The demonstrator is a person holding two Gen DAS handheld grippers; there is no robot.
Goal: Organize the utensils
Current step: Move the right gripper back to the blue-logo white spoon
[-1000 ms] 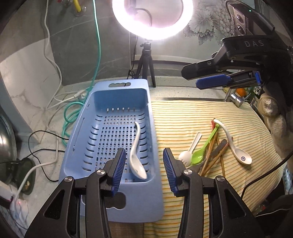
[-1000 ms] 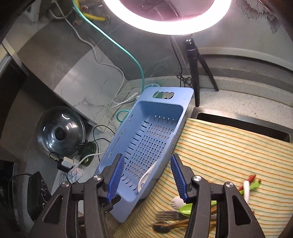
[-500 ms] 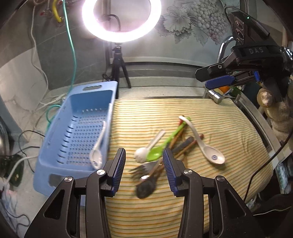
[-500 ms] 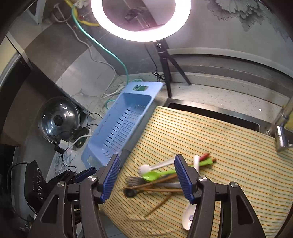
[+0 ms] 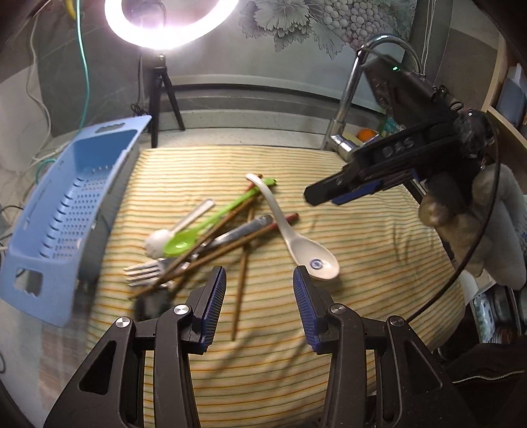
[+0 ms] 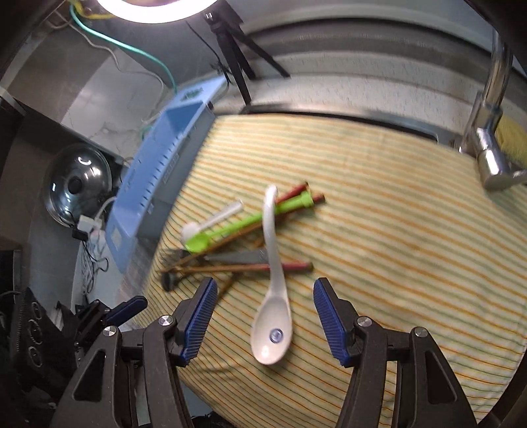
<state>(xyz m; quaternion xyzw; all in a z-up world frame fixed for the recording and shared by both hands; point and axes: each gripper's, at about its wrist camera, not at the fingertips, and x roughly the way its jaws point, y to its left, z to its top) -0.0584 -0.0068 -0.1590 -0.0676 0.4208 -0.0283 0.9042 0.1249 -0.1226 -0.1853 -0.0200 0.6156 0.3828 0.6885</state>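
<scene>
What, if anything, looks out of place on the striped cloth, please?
The utensils lie in a crossed heap on the cloth, outside the blue basket. A white spoon rests across the chopsticks.

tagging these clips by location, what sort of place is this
Most likely a home kitchen counter, set up for filming. A chrome faucet arches over a sink covered by a striped cloth, a blue dish drainer basket sits beside it, and a ring light stands behind.

text: "DAS" | on: right gripper [image 5: 342, 194] body, raised letters, left wrist view | other text: none legible
</scene>
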